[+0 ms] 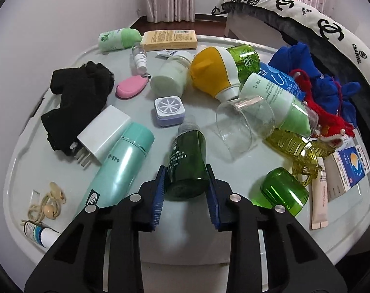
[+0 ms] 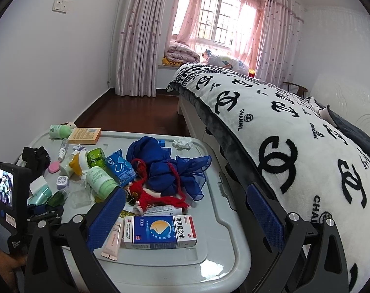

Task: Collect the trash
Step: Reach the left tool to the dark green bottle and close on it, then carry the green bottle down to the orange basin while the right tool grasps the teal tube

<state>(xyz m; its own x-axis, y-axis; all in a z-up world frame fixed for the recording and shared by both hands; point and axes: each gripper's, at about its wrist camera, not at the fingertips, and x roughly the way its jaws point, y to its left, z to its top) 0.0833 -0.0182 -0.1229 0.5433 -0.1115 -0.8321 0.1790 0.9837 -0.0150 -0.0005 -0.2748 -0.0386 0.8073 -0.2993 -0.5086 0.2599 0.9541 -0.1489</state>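
Left gripper (image 1: 186,186) clamped on dark green toner bottle (image 1: 187,164) near lid's (image 1: 145,249) front edge; right gripper (image 2: 185,216) wide open, empty.

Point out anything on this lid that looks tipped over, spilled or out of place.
Most containers lie on their sides: the clear glass cup, the dark green toner bottle between the left tongs, and the teal bottle. A crumpled tissue sits at the far edge. No liquid looks spilled.
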